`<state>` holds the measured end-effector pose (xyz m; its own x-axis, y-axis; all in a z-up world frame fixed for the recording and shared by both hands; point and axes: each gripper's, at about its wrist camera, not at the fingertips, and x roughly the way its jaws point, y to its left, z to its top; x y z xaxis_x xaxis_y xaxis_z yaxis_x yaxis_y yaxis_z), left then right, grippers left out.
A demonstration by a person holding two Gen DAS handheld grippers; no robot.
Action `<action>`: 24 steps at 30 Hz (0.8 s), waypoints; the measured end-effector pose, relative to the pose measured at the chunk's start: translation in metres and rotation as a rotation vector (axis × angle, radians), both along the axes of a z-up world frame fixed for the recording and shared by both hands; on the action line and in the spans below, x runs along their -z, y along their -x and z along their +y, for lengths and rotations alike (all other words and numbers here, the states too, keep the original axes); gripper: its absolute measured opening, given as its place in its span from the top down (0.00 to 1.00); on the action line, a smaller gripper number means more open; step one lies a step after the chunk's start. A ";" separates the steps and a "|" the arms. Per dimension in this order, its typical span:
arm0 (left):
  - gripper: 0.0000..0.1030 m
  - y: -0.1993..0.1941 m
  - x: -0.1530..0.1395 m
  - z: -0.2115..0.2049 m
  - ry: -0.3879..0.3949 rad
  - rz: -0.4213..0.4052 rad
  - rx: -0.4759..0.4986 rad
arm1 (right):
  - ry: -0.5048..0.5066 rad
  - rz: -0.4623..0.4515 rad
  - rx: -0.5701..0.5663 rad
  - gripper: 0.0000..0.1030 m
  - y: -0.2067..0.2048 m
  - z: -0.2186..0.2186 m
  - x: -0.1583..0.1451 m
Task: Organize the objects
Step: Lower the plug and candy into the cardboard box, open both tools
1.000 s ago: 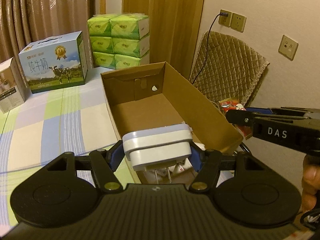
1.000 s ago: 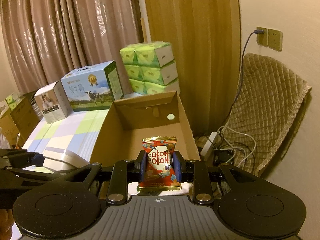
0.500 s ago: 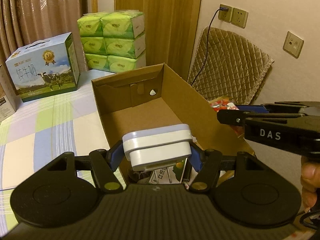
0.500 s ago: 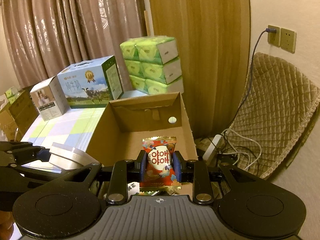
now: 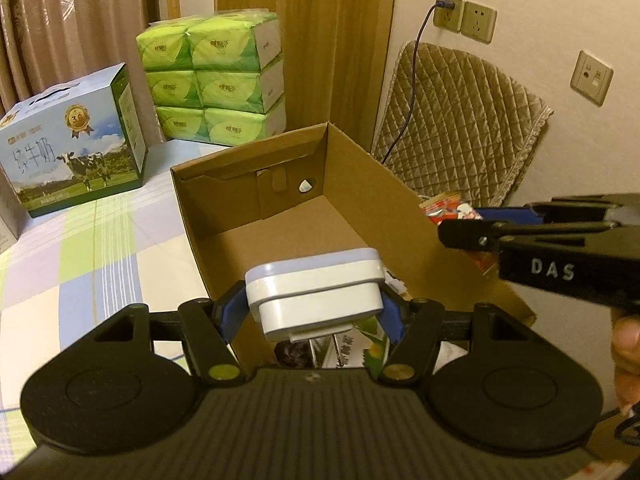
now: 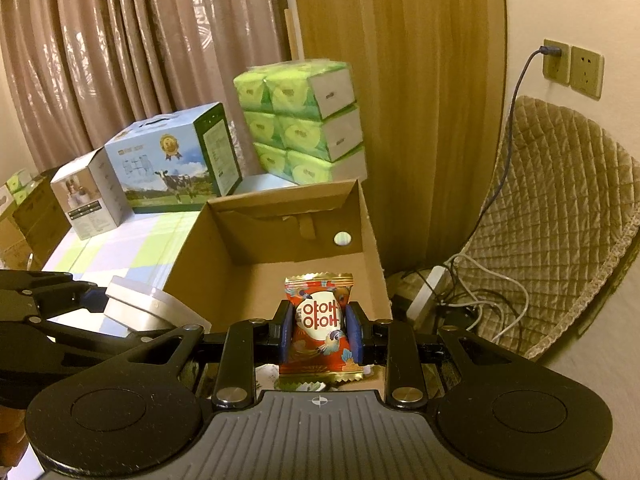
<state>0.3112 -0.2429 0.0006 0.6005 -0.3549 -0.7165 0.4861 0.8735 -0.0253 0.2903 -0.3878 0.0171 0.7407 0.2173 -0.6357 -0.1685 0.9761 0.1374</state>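
Observation:
My left gripper (image 5: pixel 314 308) is shut on a white and grey plug adapter (image 5: pixel 316 292) and holds it over the near end of an open cardboard box (image 5: pixel 360 184). My right gripper (image 6: pixel 320 330) is shut on a red snack packet (image 6: pixel 320 320) with white lettering, held over the same box (image 6: pixel 372 236) near its right wall. In the left wrist view the right gripper (image 5: pixel 456 220) comes in from the right with the packet (image 5: pixel 448 208). In the right wrist view the left gripper (image 6: pixel 100 298) and the adapter (image 6: pixel 148 308) show at the left. Some packets lie in the box's near end.
The box stands on a checked cloth (image 5: pixel 80 248). Behind it stand a milk carton box (image 5: pixel 68 148), a stack of green tissue packs (image 5: pixel 212 80) and a small white box (image 6: pixel 88 196). A quilted chair (image 6: pixel 560 208) and a power strip with cables (image 6: pixel 432 296) are at the right.
Both grippers have moved forward and a little higher over the box, each still holding its object. The box's far end now looks closer in both views.

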 end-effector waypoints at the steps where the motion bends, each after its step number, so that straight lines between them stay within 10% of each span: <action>1: 0.39 -0.002 0.001 -0.001 -0.003 0.002 0.003 | 0.000 0.000 -0.002 0.75 -0.001 0.000 0.000; 24: 0.39 -0.022 0.016 -0.009 -0.034 0.012 0.035 | 0.006 0.020 -0.009 0.75 -0.016 0.003 0.009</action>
<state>0.3328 -0.2522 -0.0153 0.5791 -0.3507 -0.7360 0.5162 0.8565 -0.0020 0.3067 -0.3844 0.0079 0.7257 0.2203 -0.6517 -0.1747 0.9753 0.1352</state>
